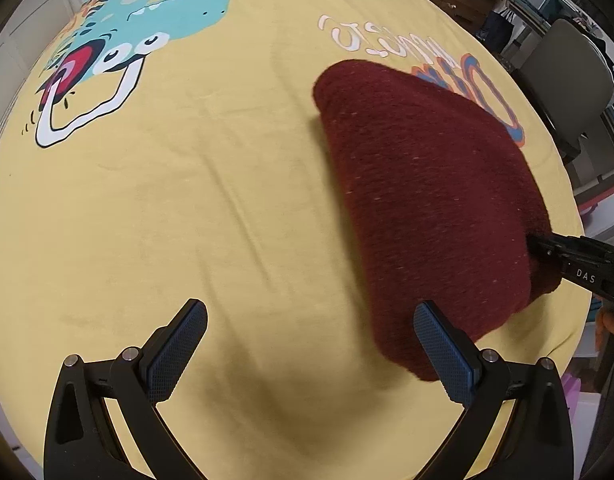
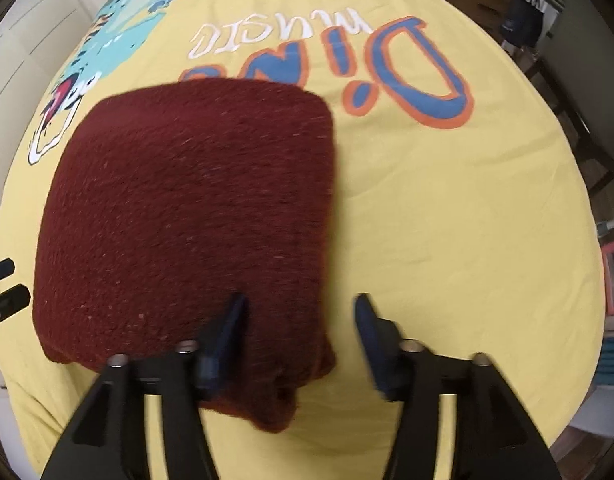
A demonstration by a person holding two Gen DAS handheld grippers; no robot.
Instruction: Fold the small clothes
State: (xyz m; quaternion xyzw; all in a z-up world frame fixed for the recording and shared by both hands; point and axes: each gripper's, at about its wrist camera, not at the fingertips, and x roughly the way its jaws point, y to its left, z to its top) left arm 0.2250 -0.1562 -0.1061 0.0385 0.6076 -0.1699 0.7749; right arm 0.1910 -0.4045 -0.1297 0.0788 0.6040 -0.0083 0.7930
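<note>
A dark red knitted garment [image 1: 427,200] lies folded into a thick rectangle on the yellow dinosaur-print cloth [image 1: 187,200]. My left gripper [image 1: 311,344] is open and empty, just left of the garment's near corner. In the right wrist view the garment [image 2: 187,220] fills the left middle. My right gripper [image 2: 301,332] is open over the garment's near right corner, its left finger above the fabric and its right finger over the cloth. It holds nothing. The right gripper [image 1: 547,252] also shows at the garment's right edge in the left wrist view.
The yellow cloth [image 2: 447,220] covers the whole table, with "Dino music" lettering [image 2: 407,76] and a teal dinosaur print [image 1: 167,12]. A grey chair [image 1: 567,80] and wooden furniture stand beyond the far right edge. The left gripper's tips [image 2: 7,288] show at the left.
</note>
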